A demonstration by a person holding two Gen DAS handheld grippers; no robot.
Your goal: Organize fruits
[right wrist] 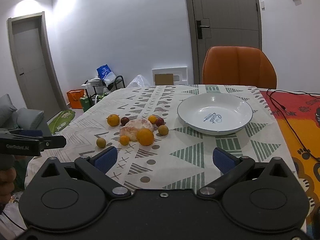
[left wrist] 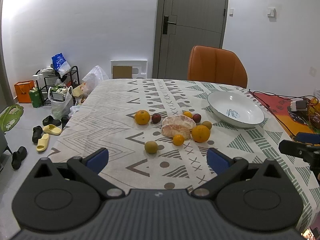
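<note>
Two claws spread wide, nothing gripped, fruit heaped mid-worktop (left wrist: 112,108), bowl (right wrist: 214,113) bare.

Left claw (left wrist: 158,157) faces the near brown fruit (left wrist: 151,147); I'd start there, closing gently round its middle so it can't roll. Oranges (left wrist: 200,133) crowd the peeled pomelo (left wrist: 178,127), so leave them. Right claw (right wrist: 165,158) sits nearer the bowl.

White painted walls (left wrist: 100,30) enclose the room. A grey panelled door with a dark lever handle (left wrist: 192,28) stands behind an orange upholstered chair (left wrist: 217,68). A second grey door (right wrist: 32,64) occupies the left wall. Grey floor tiles (left wrist: 26,124) carry a black metal shoe rack (left wrist: 60,84) and scattered slippers (left wrist: 47,135). Ceiling light brightens the upper left wall.
</note>
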